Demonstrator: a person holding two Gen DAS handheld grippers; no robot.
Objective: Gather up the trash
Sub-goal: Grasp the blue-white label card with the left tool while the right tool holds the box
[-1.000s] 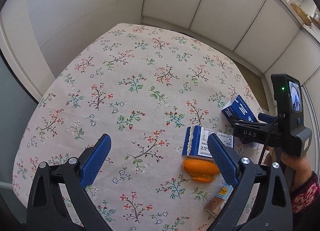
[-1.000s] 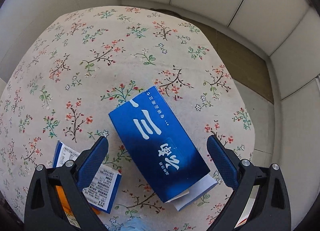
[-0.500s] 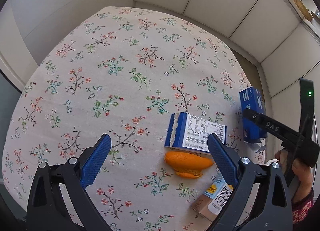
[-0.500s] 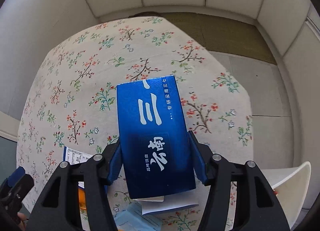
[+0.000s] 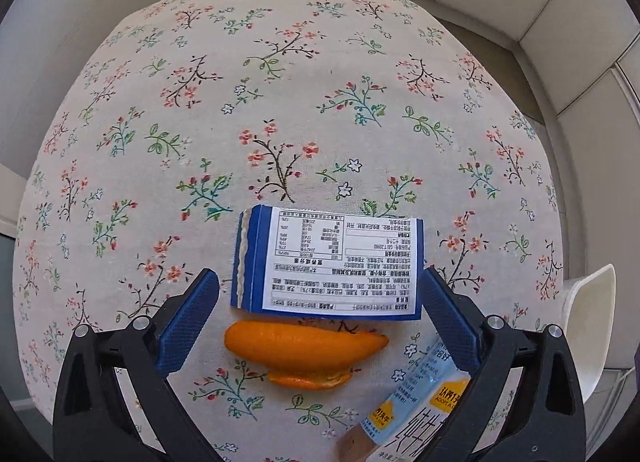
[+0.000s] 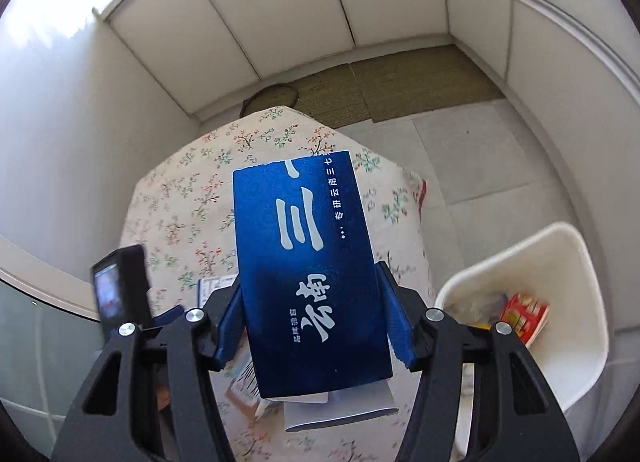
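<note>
My right gripper (image 6: 312, 326) is shut on a dark blue box (image 6: 308, 262) with white characters, held up in the air above the floral table (image 6: 192, 198). A white flap hangs from the box's lower end. My left gripper (image 5: 318, 302) is open and points down over a blue-and-white printed packet (image 5: 332, 262), its fingers on either side of the packet's near end. An orange peel (image 5: 300, 348) lies just below the packet. A light blue wrapper (image 5: 420, 402) lies at the lower right, partly behind the right finger.
A white bin (image 6: 540, 302) with trash inside stands on the floor right of the table; its rim (image 5: 588, 326) shows in the left wrist view. The floral tablecloth (image 5: 280, 102) stretches away. The other gripper's camera back (image 6: 120, 286) shows at left. White cabinet panels surround.
My right gripper closed on the blue box and lifted it off the table, swinging toward the bin. My left gripper moved down and over the printed packet and orange peel.
</note>
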